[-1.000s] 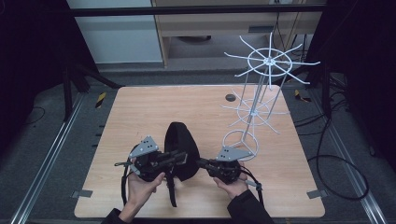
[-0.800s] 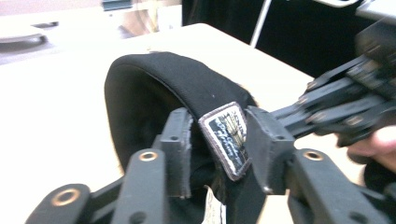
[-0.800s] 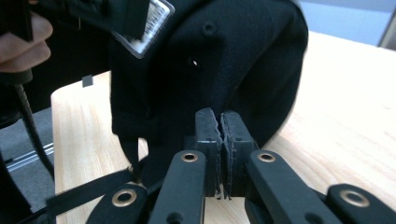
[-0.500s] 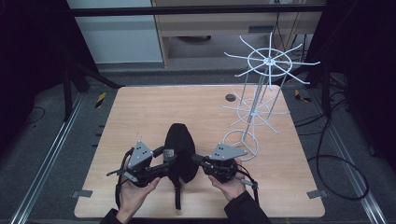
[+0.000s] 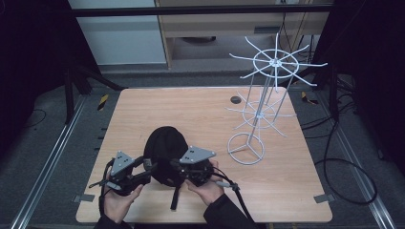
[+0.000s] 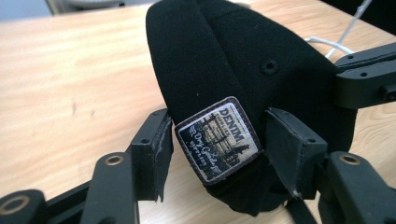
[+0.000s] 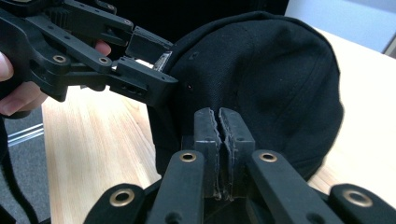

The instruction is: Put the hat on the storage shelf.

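Observation:
A black cap (image 5: 165, 148) stands on edge at the front of the wooden table (image 5: 191, 109), between my two grippers. My left gripper (image 5: 149, 168) is open; its jaws have just been opening. The cap's side with the woven "DENIM" label (image 6: 217, 140) sits between the two pads (image 6: 154, 154), which do not press on it. My right gripper (image 7: 219, 119) is shut, its pads pinched together on the cap's fabric (image 7: 271, 70) from the opposite side. The cap's strap (image 5: 174, 200) hangs down toward the table's front edge. In the right gripper view the left gripper (image 7: 156, 65) reaches to the cap's far edge.
A tall white wire rack (image 5: 267, 95) with radiating arms stands at the right on a ring base (image 5: 246, 149), close to my right hand. A small dark round insert (image 5: 235, 99) sits in the tabletop behind it. Cables lie on the floor at the right.
Both hands and the cap have shifted left along the front of the table. The left gripper's jaws, shut on the cap a second ago, have come apart.

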Demonstrator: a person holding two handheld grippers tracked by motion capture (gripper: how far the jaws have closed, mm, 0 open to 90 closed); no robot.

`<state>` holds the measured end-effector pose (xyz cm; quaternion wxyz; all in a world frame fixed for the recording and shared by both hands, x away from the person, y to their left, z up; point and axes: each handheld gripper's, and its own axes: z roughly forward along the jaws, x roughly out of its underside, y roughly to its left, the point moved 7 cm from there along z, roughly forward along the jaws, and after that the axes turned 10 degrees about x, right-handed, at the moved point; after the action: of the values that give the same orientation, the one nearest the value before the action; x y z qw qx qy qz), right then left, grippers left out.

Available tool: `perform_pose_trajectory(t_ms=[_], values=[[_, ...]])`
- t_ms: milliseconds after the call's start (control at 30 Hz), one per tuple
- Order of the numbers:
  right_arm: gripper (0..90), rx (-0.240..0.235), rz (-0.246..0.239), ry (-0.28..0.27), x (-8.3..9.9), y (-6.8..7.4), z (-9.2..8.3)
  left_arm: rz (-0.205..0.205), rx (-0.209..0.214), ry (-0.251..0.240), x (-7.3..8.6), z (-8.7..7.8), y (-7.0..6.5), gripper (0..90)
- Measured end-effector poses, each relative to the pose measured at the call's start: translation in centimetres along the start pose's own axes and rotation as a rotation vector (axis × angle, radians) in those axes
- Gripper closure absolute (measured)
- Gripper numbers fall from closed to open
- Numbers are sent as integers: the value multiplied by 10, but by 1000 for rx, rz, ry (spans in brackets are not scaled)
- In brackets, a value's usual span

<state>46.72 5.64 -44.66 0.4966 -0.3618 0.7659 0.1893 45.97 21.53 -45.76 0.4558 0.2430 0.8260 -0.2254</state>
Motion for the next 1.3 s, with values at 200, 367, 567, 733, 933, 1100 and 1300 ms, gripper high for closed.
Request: perform_pose_trajectory(t_ms=[200, 367, 567, 733, 933, 1100, 1300], values=[[794, -10, -19, 19, -1, 15, 30, -96, -1, 48, 21, 2, 31, 433], [740, 40, -25, -4, -1, 8, 29, -119, -40, 94, 33, 6, 48, 415], [727, 88, -2, -13, 1, -18, 10, -102, -117, 143, 42, 9, 58, 351], [718, 117, 0, -8, 7, -34, -5, -114, -147, 151, 44, 6, 62, 322], [679, 155, 13, 2, 22, -55, -27, -74, -132, 64, 23, -11, 58, 293], [649, 194, 32, -4, 40, -75, -53, 1, -101, 36, -3, -18, 53, 290], [630, 239, 70, -15, 61, -93, -84, 40, -58, 78, -17, -1, 50, 300]])
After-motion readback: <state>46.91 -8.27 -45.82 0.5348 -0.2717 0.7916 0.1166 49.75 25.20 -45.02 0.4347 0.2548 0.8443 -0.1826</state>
